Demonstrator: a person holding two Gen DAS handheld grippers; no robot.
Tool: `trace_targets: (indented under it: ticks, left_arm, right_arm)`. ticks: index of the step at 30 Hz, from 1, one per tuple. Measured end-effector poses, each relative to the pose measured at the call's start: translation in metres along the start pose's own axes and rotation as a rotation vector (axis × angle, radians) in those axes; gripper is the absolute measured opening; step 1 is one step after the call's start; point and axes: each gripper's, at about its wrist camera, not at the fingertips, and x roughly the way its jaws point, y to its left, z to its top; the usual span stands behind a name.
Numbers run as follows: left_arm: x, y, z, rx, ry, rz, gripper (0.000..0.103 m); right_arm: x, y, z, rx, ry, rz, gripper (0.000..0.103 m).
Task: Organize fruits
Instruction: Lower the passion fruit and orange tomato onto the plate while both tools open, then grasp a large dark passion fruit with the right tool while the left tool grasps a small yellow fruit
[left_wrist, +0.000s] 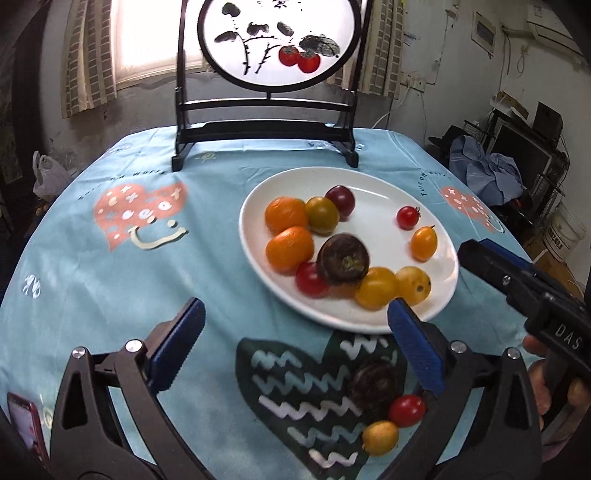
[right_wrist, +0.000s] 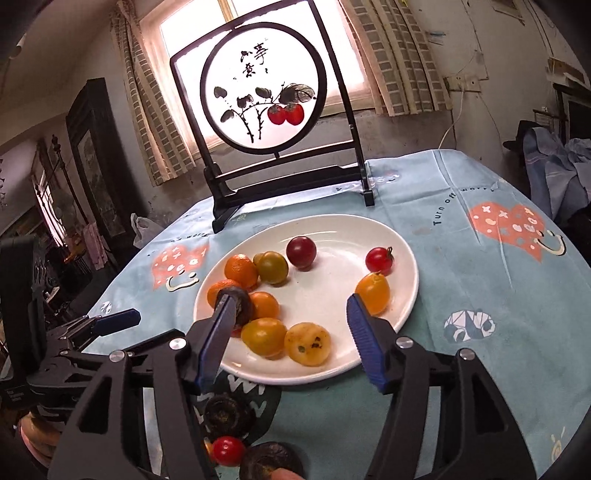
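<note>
A white plate (left_wrist: 380, 199) (right_wrist: 343, 232) on the blue tablecloth holds two oranges (left_wrist: 286, 214), several cherry tomatoes in red, yellow and purple, and a dark brown round fruit (left_wrist: 343, 258). On the cloth in front of the plate lie another dark fruit (left_wrist: 373, 384) (right_wrist: 227, 413), a red tomato (left_wrist: 406, 410) (right_wrist: 227, 450) and a small yellow fruit (left_wrist: 380, 437). My left gripper (left_wrist: 295, 308) stands wide open above the plate's near rim, holding nothing. My right gripper (right_wrist: 290, 301) hangs open over the plate's near half, its pads pressing on nothing.
A black stand with a round painted screen (left_wrist: 266, 122) (right_wrist: 284, 155) rises at the table's back edge behind the plate. A red phone (left_wrist: 26, 424) lies at the near left. Clothes and boxes crowd the floor on the right (left_wrist: 491, 173).
</note>
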Motion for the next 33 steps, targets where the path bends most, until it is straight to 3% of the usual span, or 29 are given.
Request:
trace_targets:
  ticks: [6,16,24,29,33]
  left_arm:
    - [-0.005,0.018,-0.03,-0.056,0.052,0.018,0.101]
    - [-0.016,-0.004,-0.055,0.102,0.037,0.09,0.101]
    - [-0.018,-0.002,-0.058,0.114,0.04,0.103,0.101]
    - [-0.017,0.002,-0.057,0.091,0.049,0.098,0.101]
    - [-0.017,0.002,-0.058,0.091,0.052,0.102,0.101]
  right_arm:
    - [-0.013,0.013,-0.022,-0.047,0.038,-0.021,0.063]
    - [-0.033,0.011,-0.046,-0.042,0.075,-0.02,0.063]
    - [-0.026,0.013,-0.067,-0.06,0.23,0.09,0.063]
    - [-0.02,0.017,-0.073,-0.091,0.278,0.089,0.063]
    - [-0.013,0.022,-0.079,-0.136,0.317,0.038,0.06]
